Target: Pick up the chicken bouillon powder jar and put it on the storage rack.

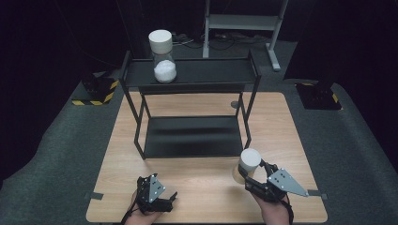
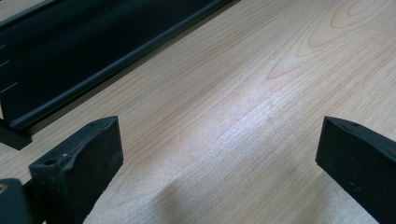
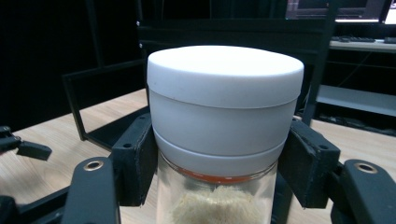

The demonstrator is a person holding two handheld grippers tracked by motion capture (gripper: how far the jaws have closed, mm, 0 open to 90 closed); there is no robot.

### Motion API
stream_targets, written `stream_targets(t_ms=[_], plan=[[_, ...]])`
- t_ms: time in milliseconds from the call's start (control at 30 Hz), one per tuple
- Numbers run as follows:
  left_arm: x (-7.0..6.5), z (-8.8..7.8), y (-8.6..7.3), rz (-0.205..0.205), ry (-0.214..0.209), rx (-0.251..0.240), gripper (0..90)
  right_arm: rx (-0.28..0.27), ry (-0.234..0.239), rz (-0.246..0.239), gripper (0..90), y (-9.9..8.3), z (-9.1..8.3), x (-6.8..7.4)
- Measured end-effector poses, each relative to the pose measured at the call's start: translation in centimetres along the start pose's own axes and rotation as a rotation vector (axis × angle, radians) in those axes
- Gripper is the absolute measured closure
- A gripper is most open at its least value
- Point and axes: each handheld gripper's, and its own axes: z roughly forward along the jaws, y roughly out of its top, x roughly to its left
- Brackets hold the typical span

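- Lower left of the high view: the left gripper [image 1: 165, 200] rests near the table's [image 1: 197, 180] front edge, jaws wide with nothing between them.
- Upper centre: a second jar [image 1: 164, 60] stands on the black rack's [image 1: 206, 72] top shelf.
- Lower right: the right gripper [image 1: 248, 177] clamps the jar [image 1: 248, 164] just under its white lid [image 3: 224, 74]; the jar is upright, glass-bodied, with pale contents, and the rack lies beyond it, up and to the left.

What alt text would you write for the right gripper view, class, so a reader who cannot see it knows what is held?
The right gripper is shut on a clear glass jar with a white lid, its black jaws pressing just under the lid on both sides. The jar holds a pale crumbly filling, and a black metal shelf rack stands behind on the wooden table.
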Motion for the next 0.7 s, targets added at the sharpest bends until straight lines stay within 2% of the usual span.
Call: stream_targets(t_ms=[367, 700], plan=[[0.2, -0.1, -0.1, -0.001, -0.012, -0.008, 1.1, -0.009, 0.019, -0.02, 34.4, 2.6, 1.7, 0.7], [0.3, -0.1, -0.2, 0.0, -0.017, -0.012, 1.1, -0.027, 0.031, -0.014, 34.4, 4.5, 3.1, 0.7]])
